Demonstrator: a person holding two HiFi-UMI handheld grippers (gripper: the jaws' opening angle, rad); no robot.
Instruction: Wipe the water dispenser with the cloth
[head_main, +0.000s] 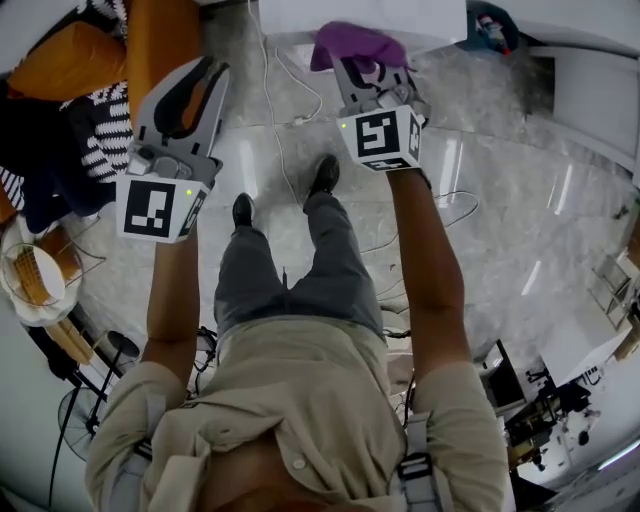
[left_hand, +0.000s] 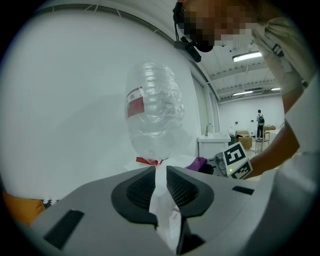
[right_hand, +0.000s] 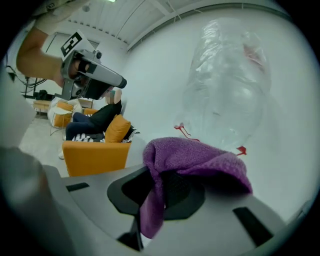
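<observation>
The water dispenser's clear upturned bottle (left_hand: 152, 112) with a red label stands on the white dispenser top (head_main: 360, 15), close ahead of both grippers. The same bottle (right_hand: 227, 85) fills the upper right of the right gripper view. My right gripper (head_main: 365, 65) is shut on a purple cloth (right_hand: 190, 160), which drapes over its jaws and hides their tips. The cloth (head_main: 355, 45) lies at the dispenser's top edge. My left gripper (head_main: 205, 70) hangs left of the dispenser. Its jaws (left_hand: 160, 172) are shut on a thin white wrapper (left_hand: 162, 210).
An orange sofa (right_hand: 95, 152) with a seated person stands left of the dispenser, and it also shows as the sofa (head_main: 150, 40) at the top left. A white cable (head_main: 275, 130) runs over the glossy floor. A sink unit (left_hand: 215, 142) stands at the right. A fan (head_main: 75, 415) is low left.
</observation>
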